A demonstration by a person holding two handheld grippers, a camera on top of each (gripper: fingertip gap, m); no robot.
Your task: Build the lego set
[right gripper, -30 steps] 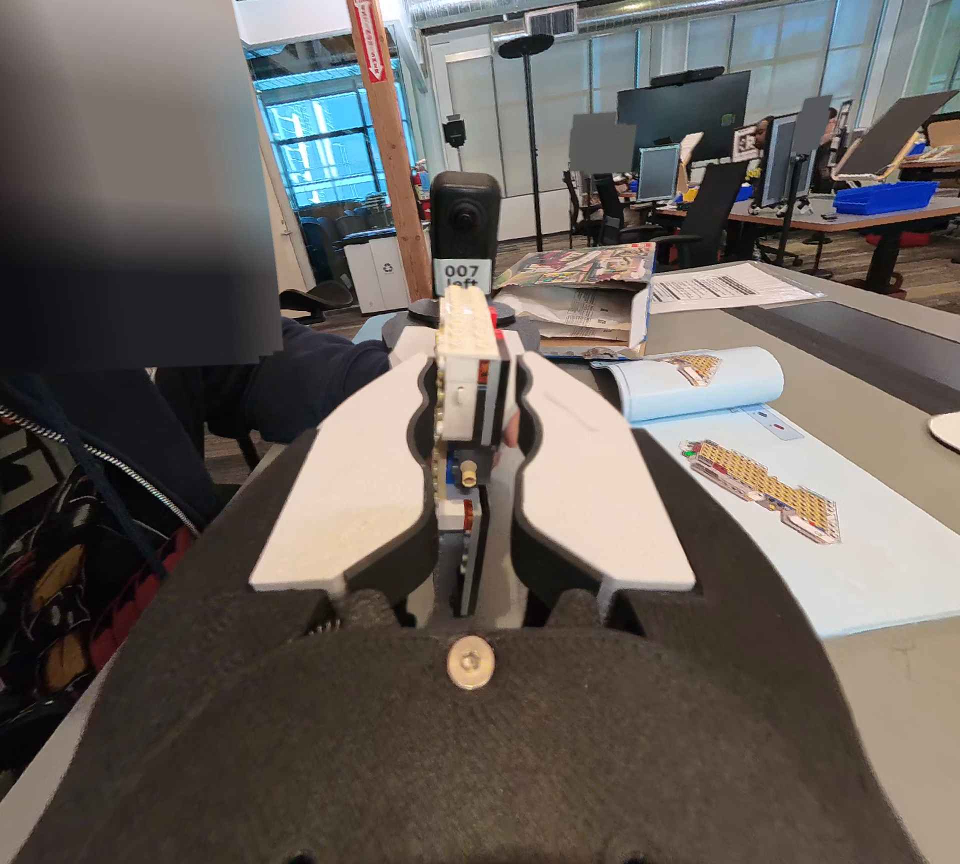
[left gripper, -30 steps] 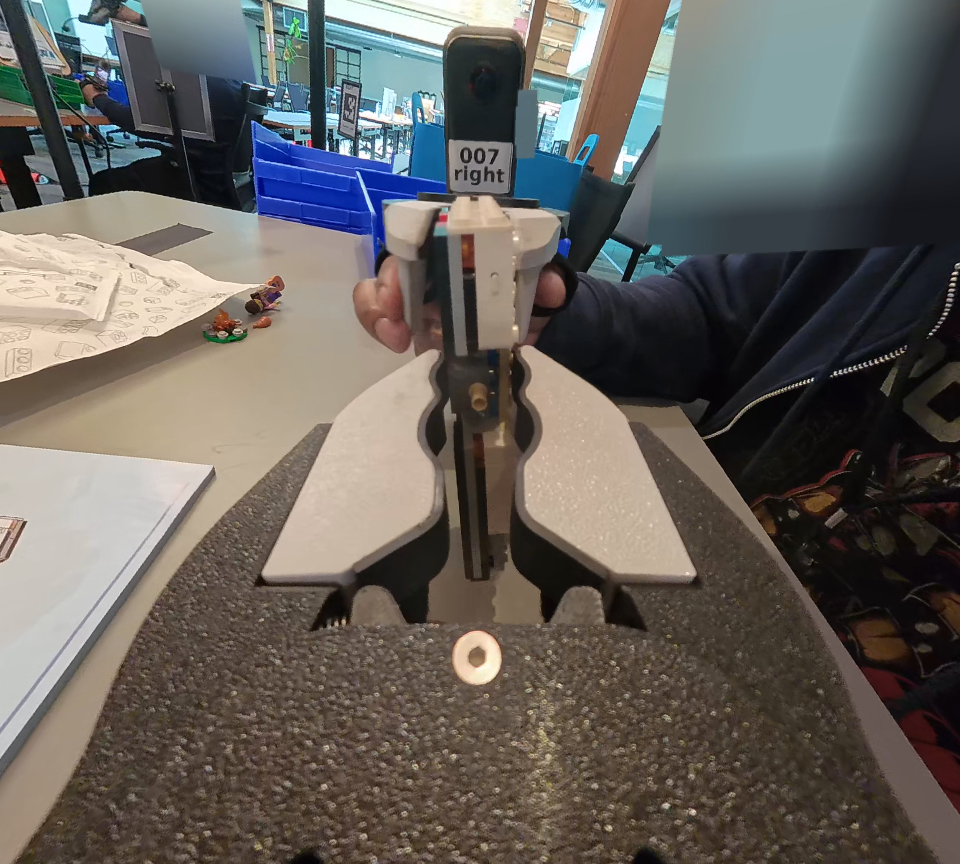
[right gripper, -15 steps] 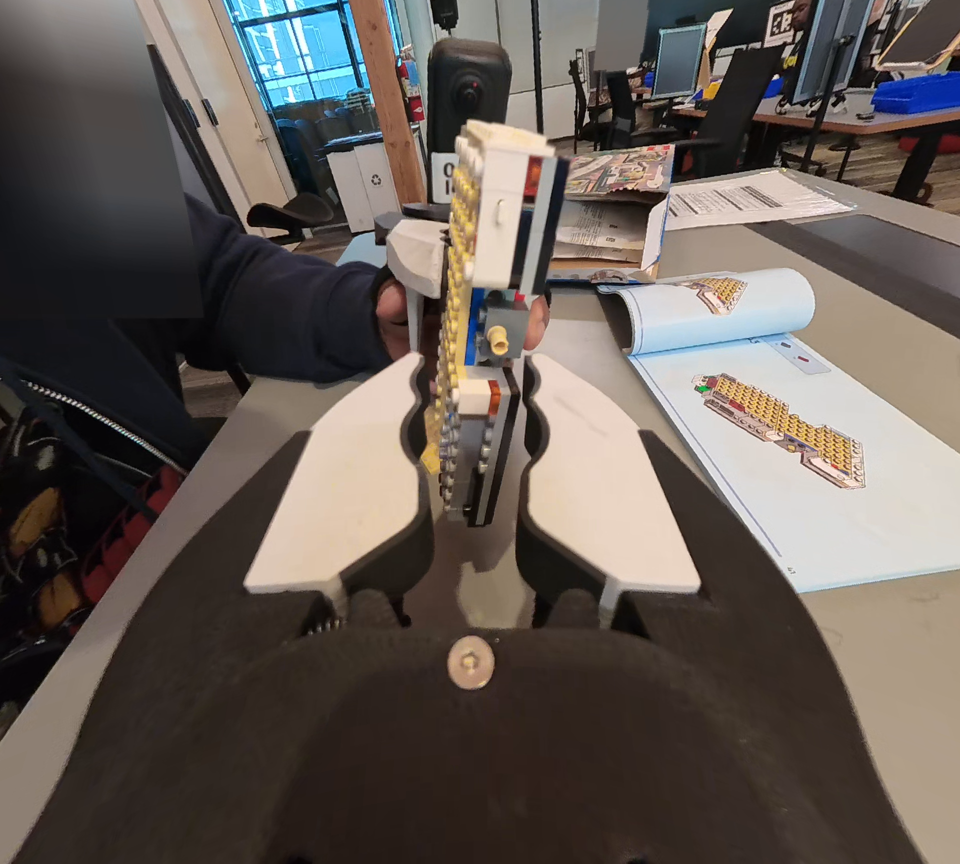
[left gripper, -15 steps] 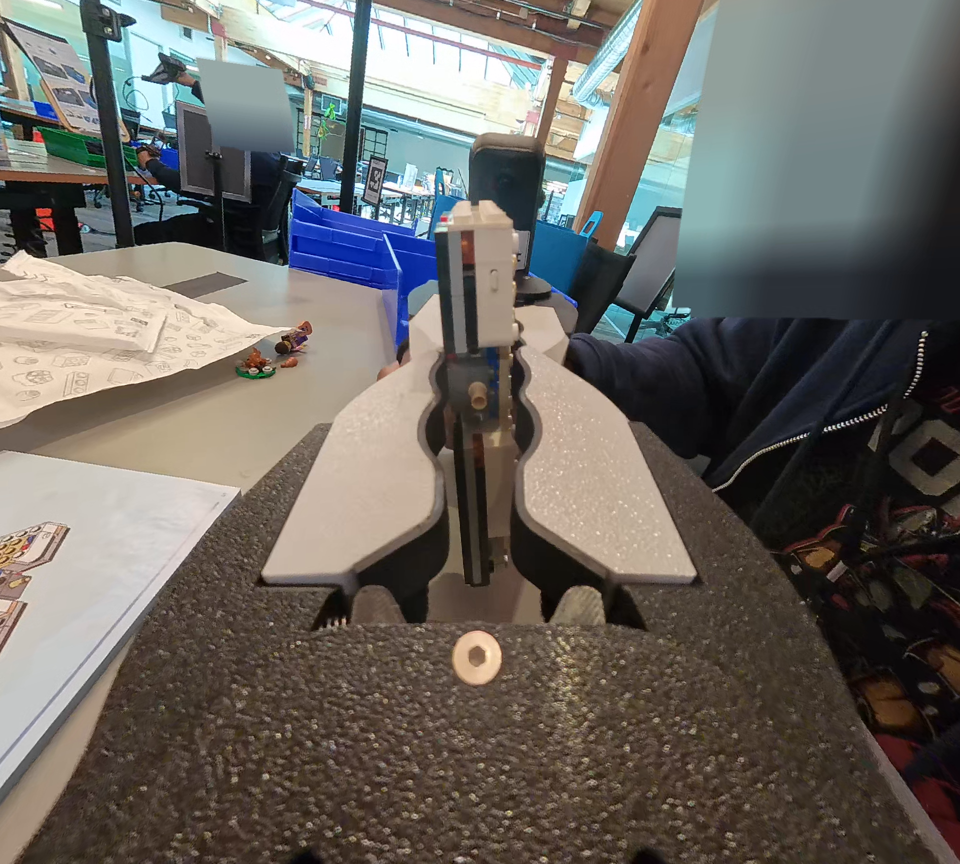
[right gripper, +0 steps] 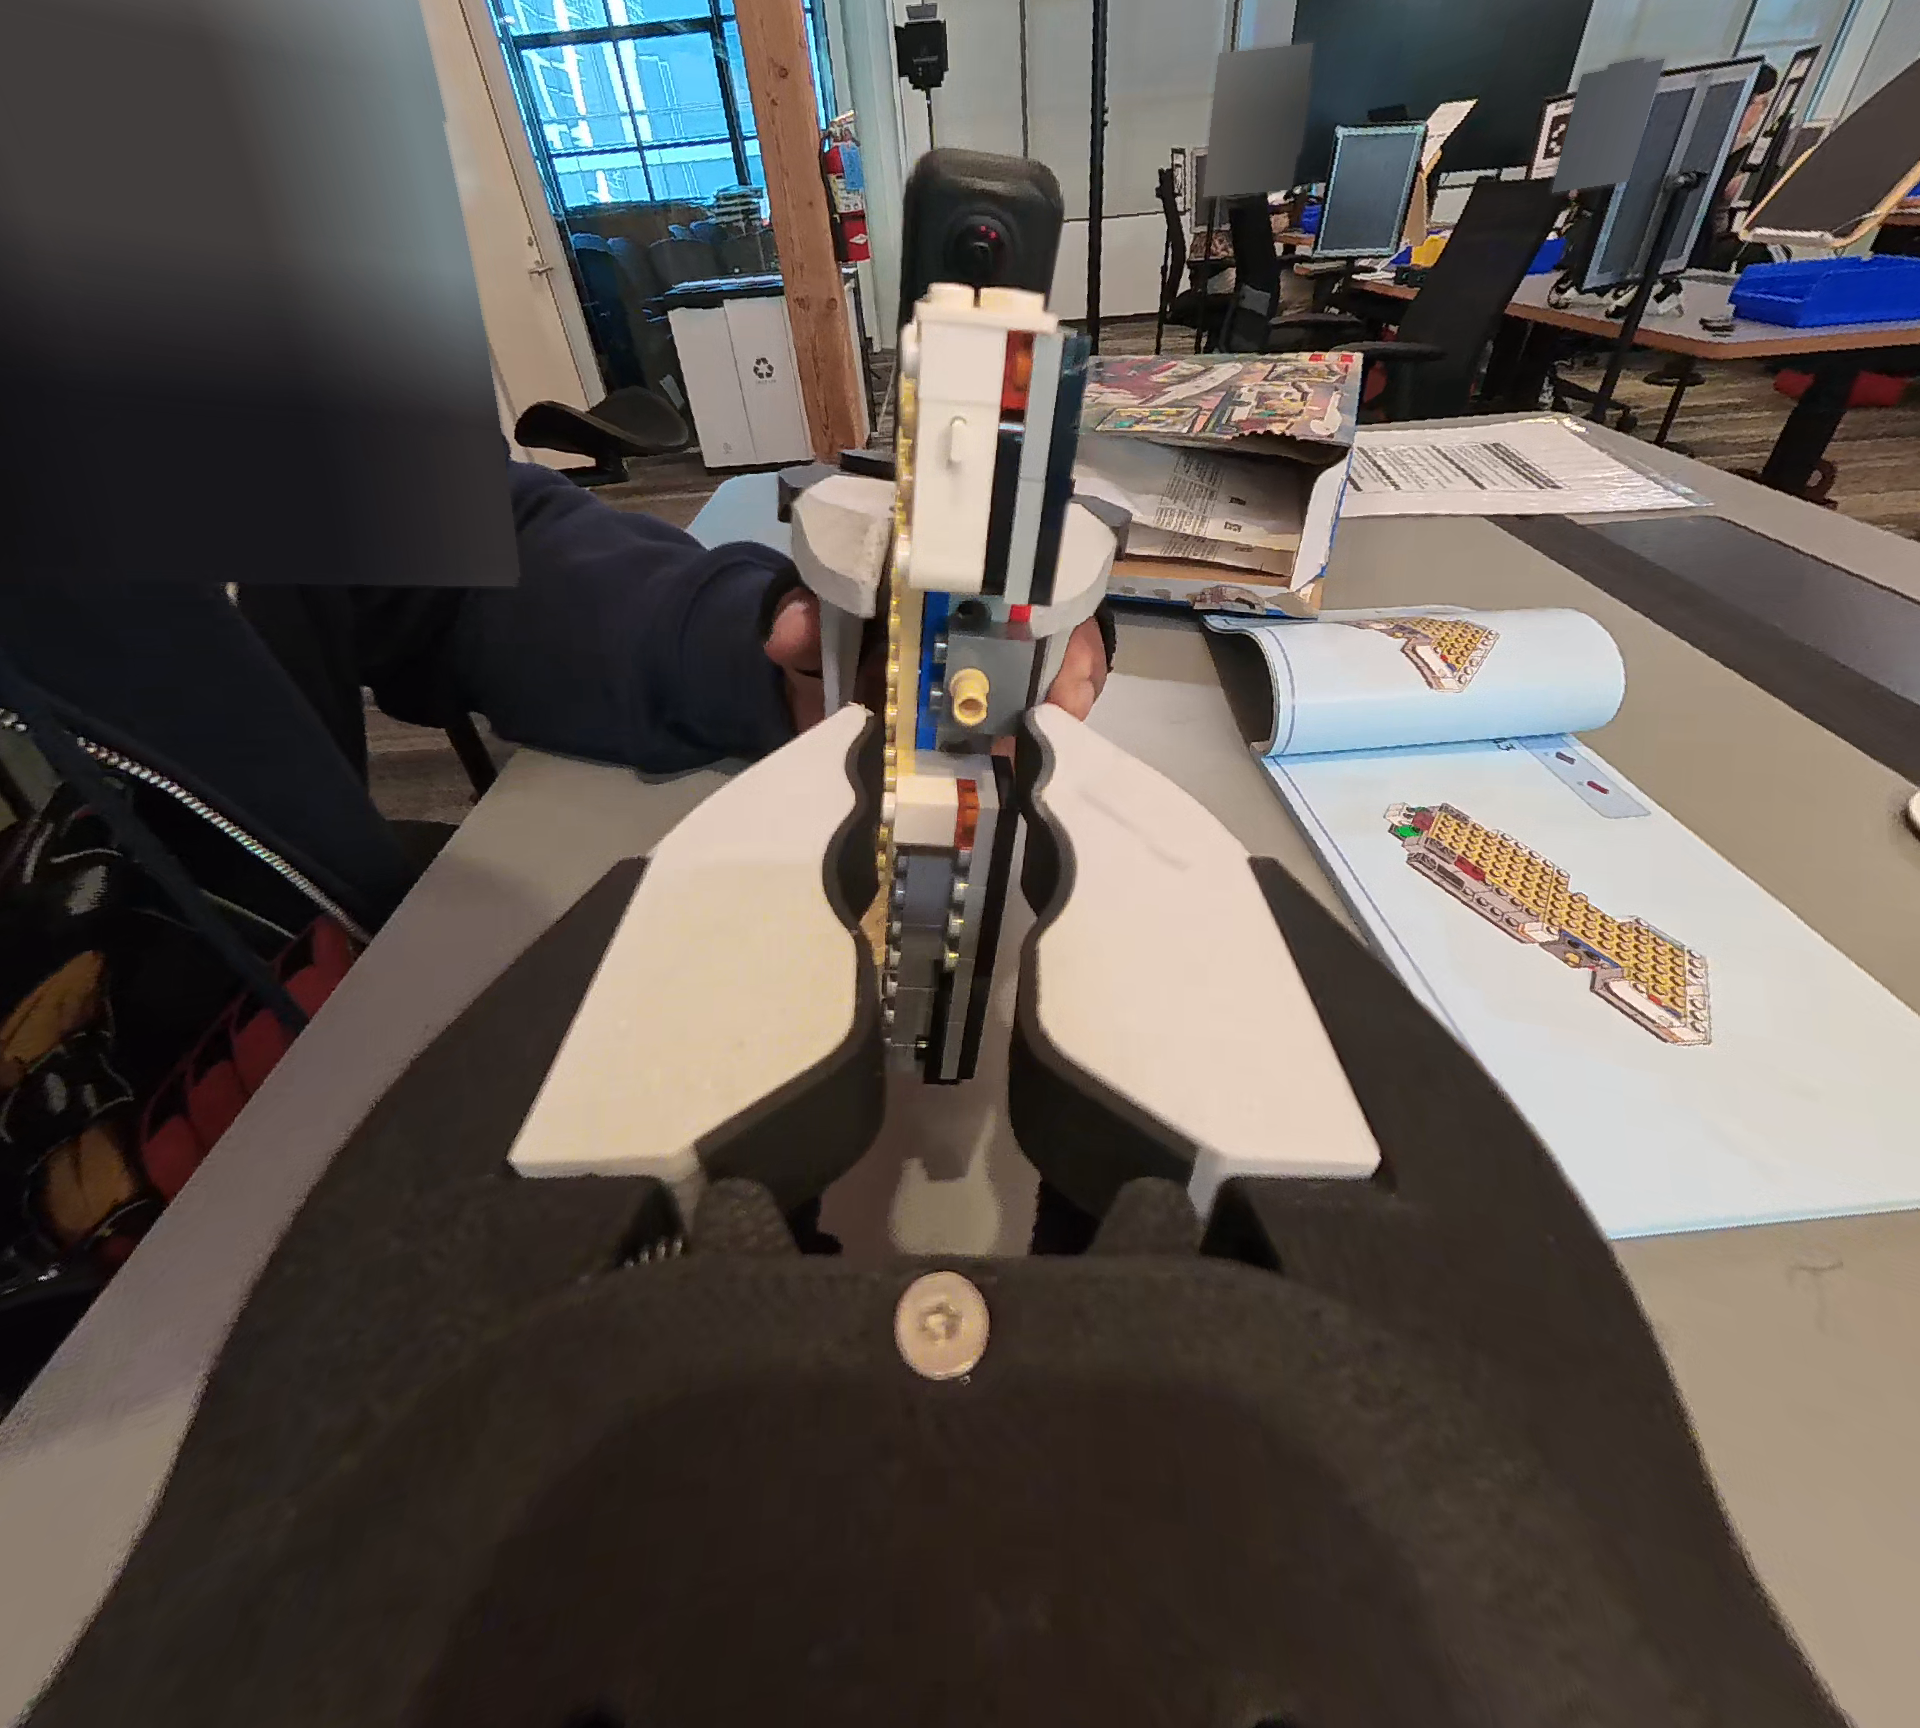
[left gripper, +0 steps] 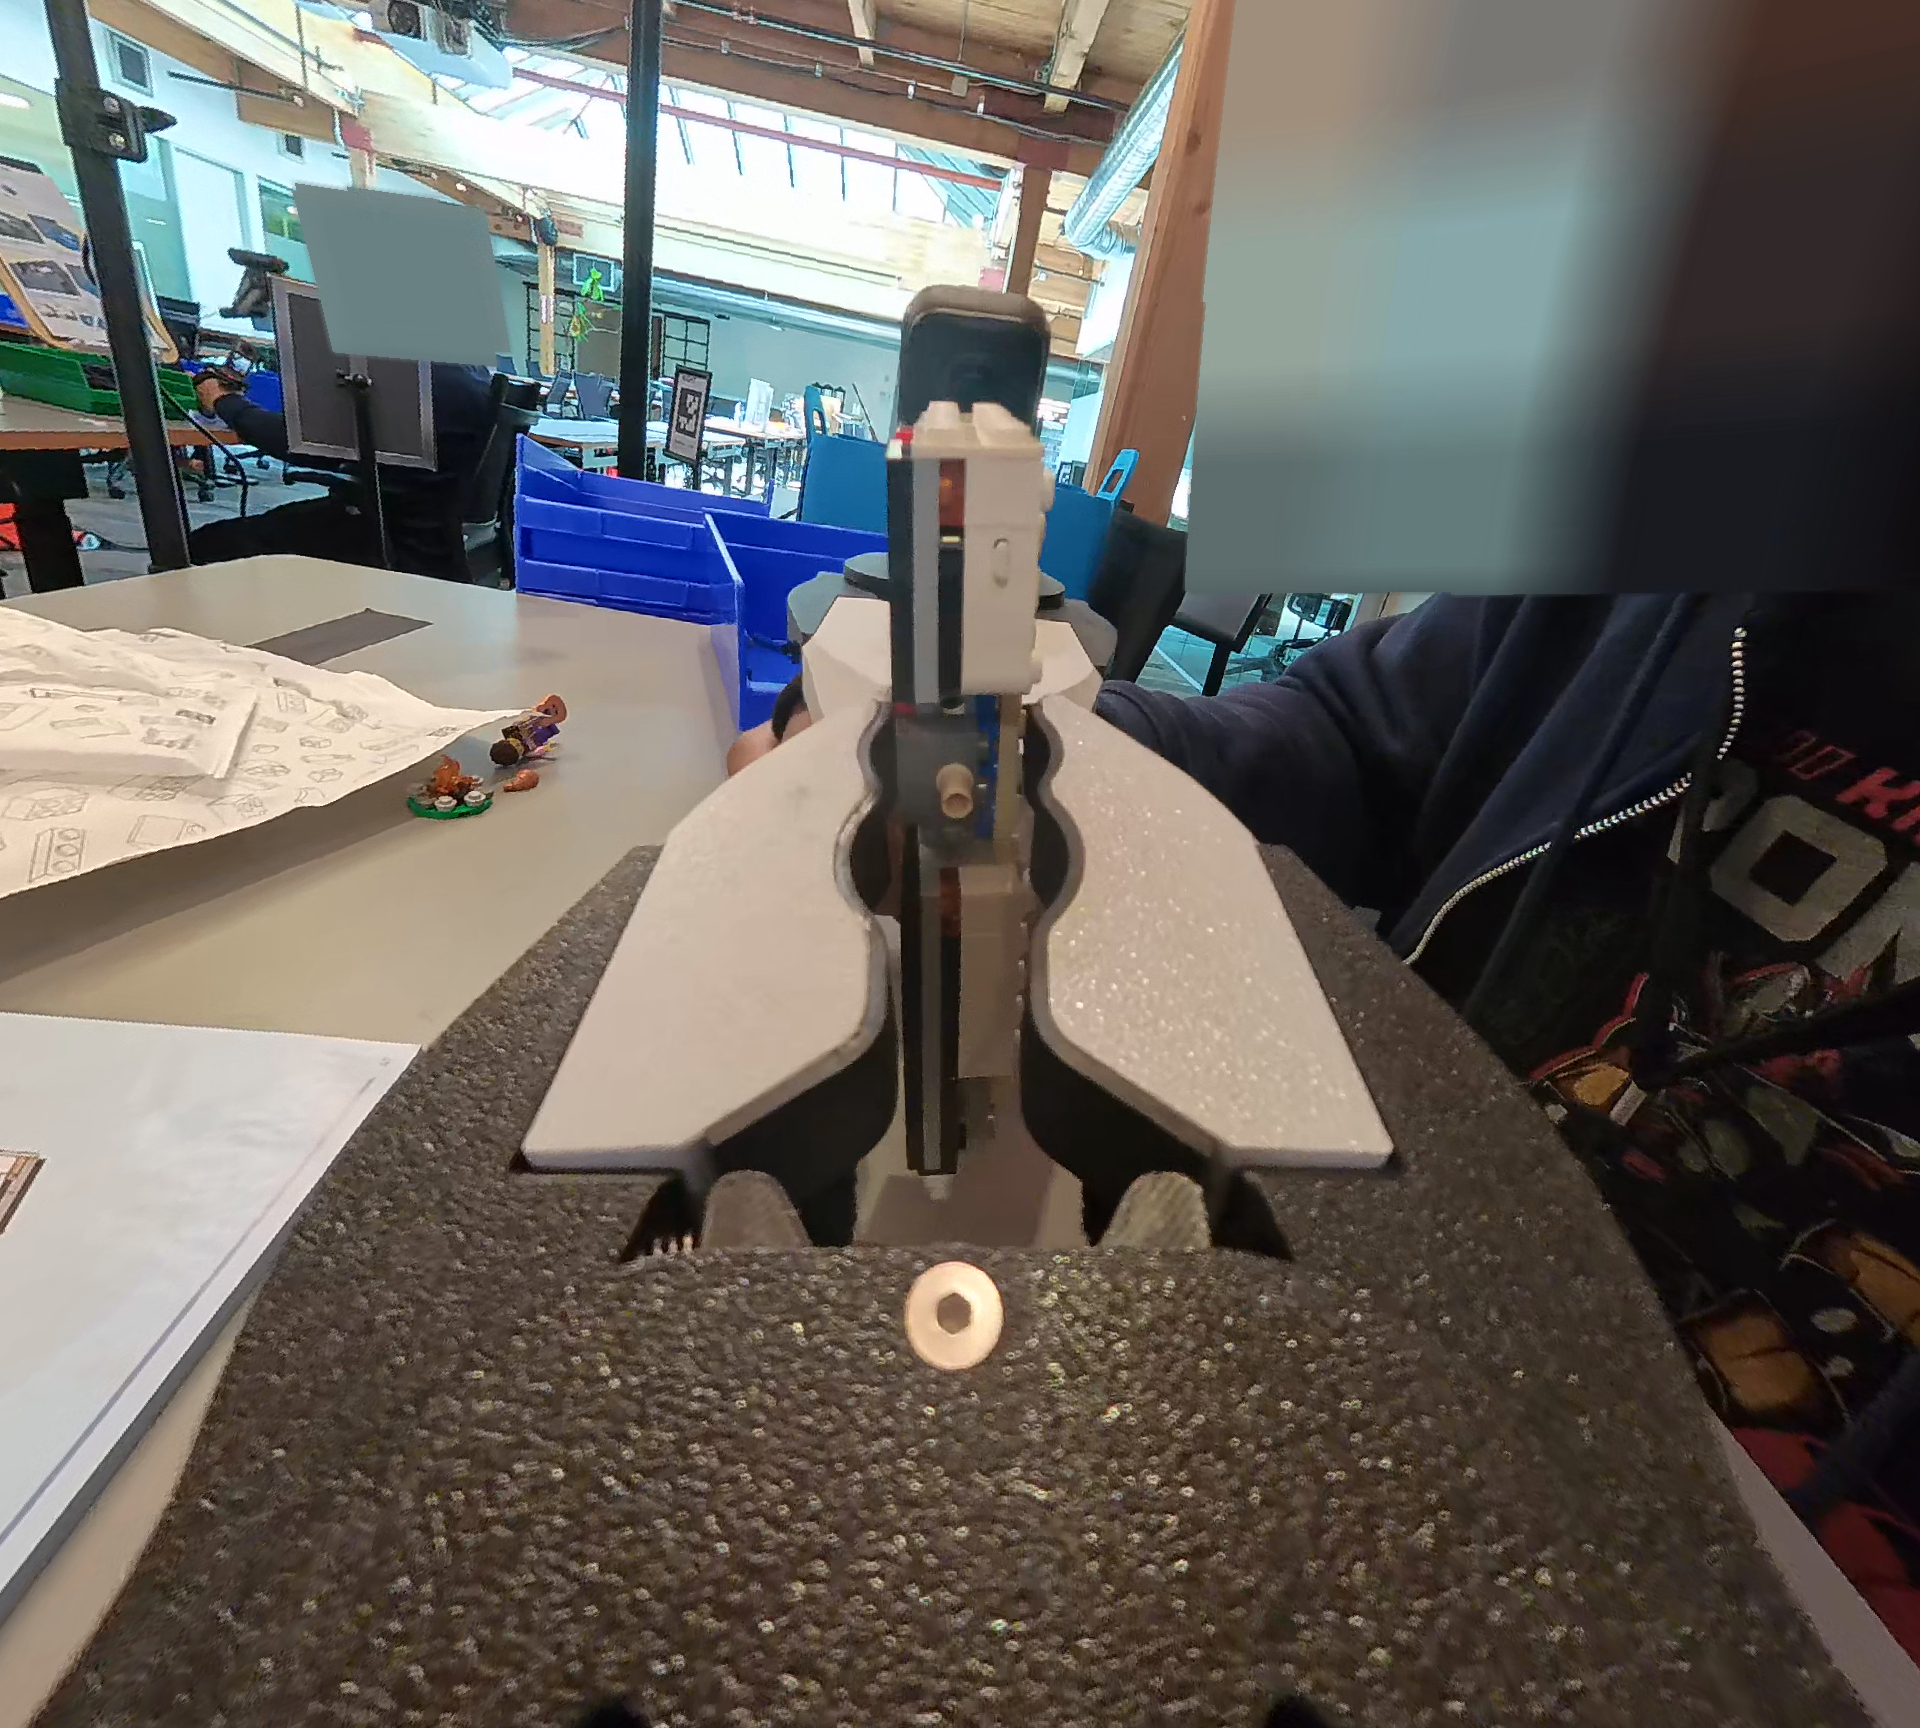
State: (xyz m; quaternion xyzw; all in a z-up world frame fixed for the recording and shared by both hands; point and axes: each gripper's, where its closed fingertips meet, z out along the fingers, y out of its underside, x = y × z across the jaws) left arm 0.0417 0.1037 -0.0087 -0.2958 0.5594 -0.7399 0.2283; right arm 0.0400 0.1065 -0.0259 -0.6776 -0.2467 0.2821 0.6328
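1. Both grippers pinch one brick model (left gripper: 966, 535). It stands on edge above the grey table (left gripper: 416, 899), between the two facing tools.
2. On the left gripper (left gripper: 956, 728), the white fingers (left gripper: 748, 930) are closed on the model's dark grey middle block, just beside its tan peg (left gripper: 954, 790).
3. On the right gripper (right gripper: 951, 722), one tip lies against the yellow studded plate (right gripper: 891, 743). The other tip lies against the grey block on the opposite face.
4. For a good hold, we judge that the pads should bear squarely on flat faces. Pressing on studs or on the peg looks less secure.
5. With two grips on one thin stack, we would hold both tools in line. Any twist between them could pry the layers apart.
6. Only the left wrist view shows, far left on the table, a printed sheet (left gripper: 156, 743) and a toy minifigure (left gripper: 530, 733) lying down. Near the minifigure is a small green round piece (left gripper: 449, 790), and beyond it are blue bins (left gripper: 623, 525).
7. Only the right wrist view shows the model's yellow studded side. It also shows an open instruction booklet (right gripper: 1558, 847) near right, a torn cardboard box (right gripper: 1226, 431) behind it, and the person's hand (right gripper: 1081, 670) on the far tool.
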